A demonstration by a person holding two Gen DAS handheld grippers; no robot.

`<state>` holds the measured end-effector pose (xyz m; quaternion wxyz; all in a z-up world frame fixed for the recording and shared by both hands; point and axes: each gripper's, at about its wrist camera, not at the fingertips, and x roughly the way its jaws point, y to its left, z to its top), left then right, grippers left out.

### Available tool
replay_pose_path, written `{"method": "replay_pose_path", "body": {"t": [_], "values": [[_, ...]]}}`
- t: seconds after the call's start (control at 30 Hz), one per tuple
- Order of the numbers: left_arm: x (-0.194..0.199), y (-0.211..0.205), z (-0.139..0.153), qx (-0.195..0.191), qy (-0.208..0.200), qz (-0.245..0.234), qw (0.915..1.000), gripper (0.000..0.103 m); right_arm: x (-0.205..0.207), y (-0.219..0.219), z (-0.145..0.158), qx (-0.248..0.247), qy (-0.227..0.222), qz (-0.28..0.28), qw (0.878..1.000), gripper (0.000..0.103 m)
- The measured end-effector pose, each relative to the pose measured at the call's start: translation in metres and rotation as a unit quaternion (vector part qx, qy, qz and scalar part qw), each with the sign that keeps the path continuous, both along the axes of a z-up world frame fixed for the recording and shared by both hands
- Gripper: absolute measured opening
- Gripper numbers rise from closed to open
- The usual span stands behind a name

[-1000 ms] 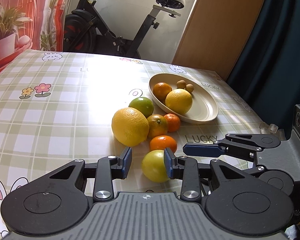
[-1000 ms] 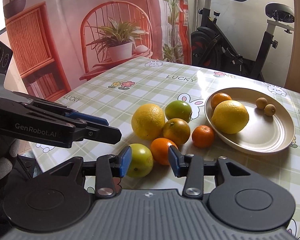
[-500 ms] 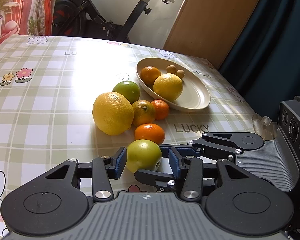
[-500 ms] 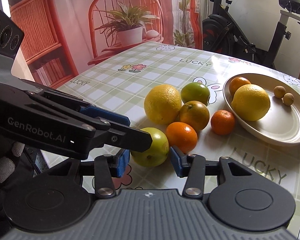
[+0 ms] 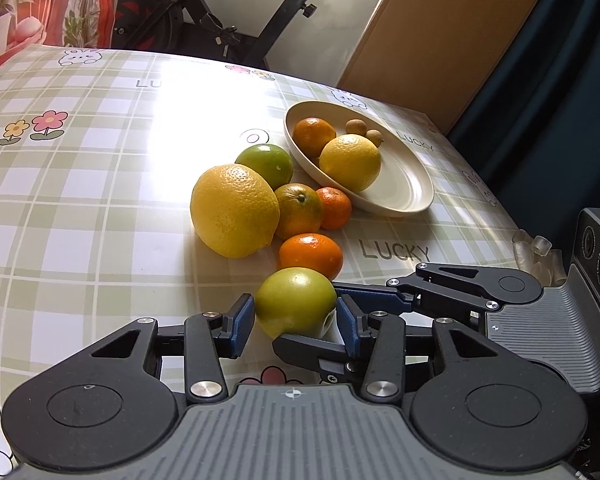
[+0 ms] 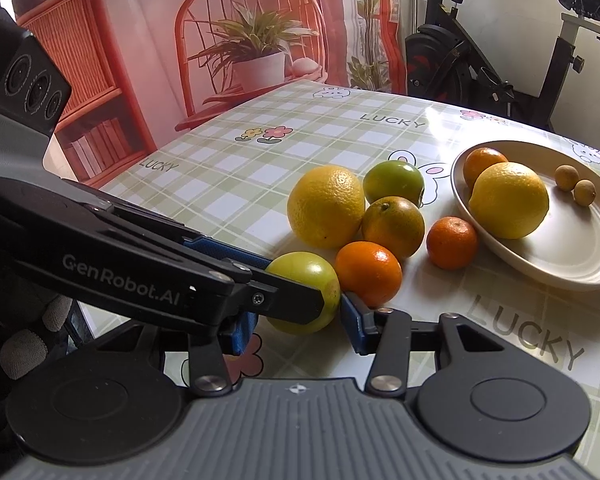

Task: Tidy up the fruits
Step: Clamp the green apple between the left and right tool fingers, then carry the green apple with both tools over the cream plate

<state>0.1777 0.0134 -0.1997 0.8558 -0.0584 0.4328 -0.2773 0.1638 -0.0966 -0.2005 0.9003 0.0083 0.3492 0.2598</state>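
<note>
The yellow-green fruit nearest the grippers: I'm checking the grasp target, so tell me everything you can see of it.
The yellow-green fruit is round, smooth and glossy, resting on the checked tablecloth at the near end of the cluster, close beside an orange mandarin. It sits between the pads of the left gripper, whose jaws have just been opening, a sliver of gap on one side. The right gripper brackets it crosswise; contact unclear.
</note>
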Motion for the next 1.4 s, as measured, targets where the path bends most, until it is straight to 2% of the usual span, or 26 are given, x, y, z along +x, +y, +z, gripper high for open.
{"method": "replay_pose_path", "body": {"t": [0.23,0.43,0.77,1.1,1.4], "values": [[-0.005,-0.007,0.007,-0.002,-0.011,-0.009,0.9999,0.047,-0.009,-0.006,0.002,0.006,-0.005,-0.007,1.0,0.048],[-0.006,-0.023,0.021,0.005,-0.036,-0.021,0.9991,0.047,-0.016,-0.019,0.011,0.019,-0.023,-0.023,0.999,0.047],[0.014,-0.073,0.044,0.018,-0.072,-0.055,0.9957,0.047,-0.012,-0.059,0.028,0.041,-0.056,-0.069,0.995,0.047],[0.045,-0.124,0.041,0.04,-0.073,-0.085,0.9928,0.047,0.009,-0.111,0.029,0.054,-0.061,-0.12,0.99,0.047],[0.075,-0.164,0.034,0.057,-0.064,-0.091,0.9922,0.047,0.035,-0.142,0.016,0.052,-0.057,-0.149,0.986,0.047]]}}
